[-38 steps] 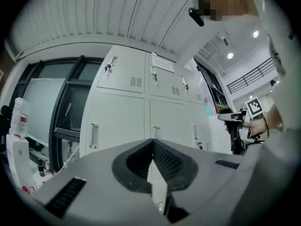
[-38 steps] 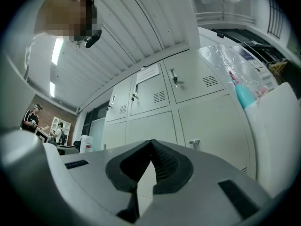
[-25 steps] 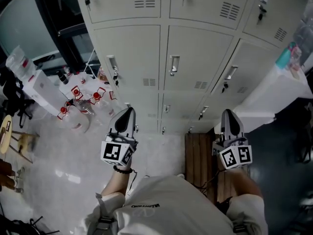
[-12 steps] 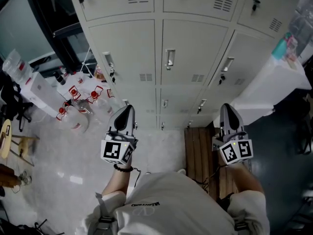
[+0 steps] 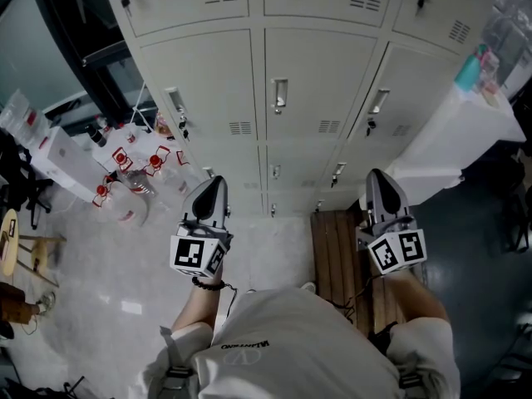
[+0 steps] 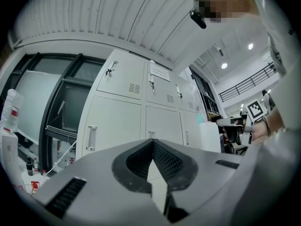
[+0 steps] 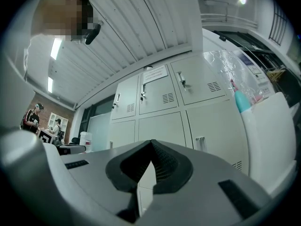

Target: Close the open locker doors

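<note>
Locker doors [image 5: 320,90] at twelve o'clock all look flush, so I hold the left tool [image 5: 213,188] and right tool [image 5: 379,178] fully closed, empty, well short of them.

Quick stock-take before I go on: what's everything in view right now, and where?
lockers: one bank, three columns, pale grey, straight ahead; every door in view looks shut
jugs: several, clear with red labels, floor at left of the lockers
stool: one, wooden, far left edge
board: one, brown wood, floor below the right tongs
box: one, white, right of the lockers
bottle: one, teal, on top of the box
shirt: one, white, bottom centre
left tongs: one, grey, shut, empty, facing the lockers
right tongs: one, grey, shut, empty, facing the lockers
</note>
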Demonstrator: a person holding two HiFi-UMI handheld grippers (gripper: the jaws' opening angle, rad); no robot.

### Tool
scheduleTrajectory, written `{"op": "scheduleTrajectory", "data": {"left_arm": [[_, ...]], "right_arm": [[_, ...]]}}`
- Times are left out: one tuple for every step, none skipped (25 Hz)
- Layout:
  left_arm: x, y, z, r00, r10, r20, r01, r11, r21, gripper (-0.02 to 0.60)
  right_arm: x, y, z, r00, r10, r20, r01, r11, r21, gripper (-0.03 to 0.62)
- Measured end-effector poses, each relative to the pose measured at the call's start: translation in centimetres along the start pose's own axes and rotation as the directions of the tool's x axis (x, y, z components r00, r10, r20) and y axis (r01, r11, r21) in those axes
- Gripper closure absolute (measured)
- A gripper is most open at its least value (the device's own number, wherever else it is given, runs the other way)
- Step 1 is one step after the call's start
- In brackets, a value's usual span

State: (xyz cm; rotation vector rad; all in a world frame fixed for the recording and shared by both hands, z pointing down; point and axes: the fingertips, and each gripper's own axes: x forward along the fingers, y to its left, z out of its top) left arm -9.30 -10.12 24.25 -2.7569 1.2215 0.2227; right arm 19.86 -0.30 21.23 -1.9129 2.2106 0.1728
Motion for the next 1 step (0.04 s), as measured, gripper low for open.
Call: {"op": "scheduleTrajectory", "data": {"left_arm": [[0.04, -0.1, -0.01, 1.0, -0.002, -0.001, 0.002, 1.0, -0.001, 0.578]], "right_arm": [[-0.03, 0.0, 0.02, 1.0, 0.001, -0.001, -0.001, 1.0, 0.0, 0.586]]}}
